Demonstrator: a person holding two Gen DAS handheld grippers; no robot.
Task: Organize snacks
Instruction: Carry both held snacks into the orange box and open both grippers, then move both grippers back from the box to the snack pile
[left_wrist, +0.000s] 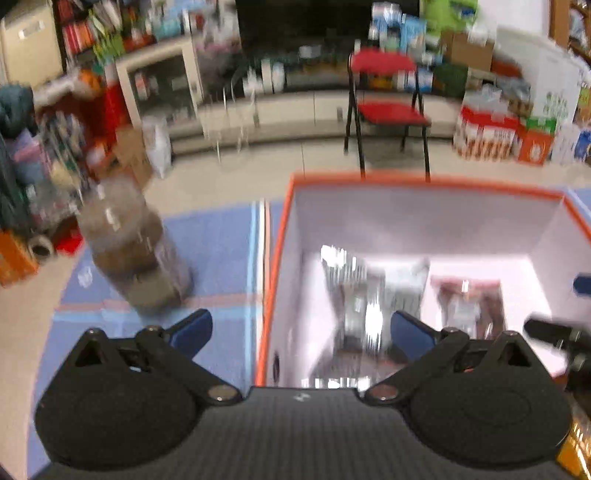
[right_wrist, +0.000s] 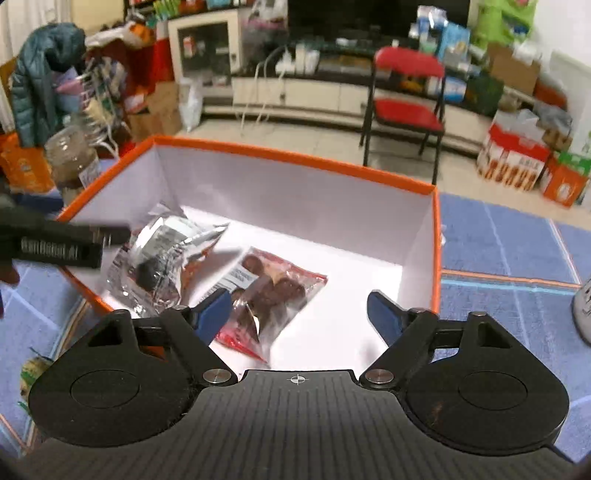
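Observation:
An orange-rimmed white box (right_wrist: 436, 236) stands on a blue mat; it also shows in the left wrist view (left_wrist: 280, 236). Inside lie a silver foil snack bag (right_wrist: 166, 258) and a clear red-edged packet of brown snacks (right_wrist: 273, 295); both appear blurred in the left wrist view, the foil bag (left_wrist: 354, 295) and the packet (left_wrist: 469, 302). My left gripper (left_wrist: 301, 326) is open and empty over the box's left wall. My right gripper (right_wrist: 297, 308) is open and empty, above the box's near side over the packet.
A clear jar of brown contents (left_wrist: 129, 243) stands on the mat left of the box, also in the right wrist view (right_wrist: 72, 162). A red folding chair (right_wrist: 406, 107) stands beyond the box. Cartons and shelves line the far wall. A grey object (right_wrist: 583, 306) sits at right.

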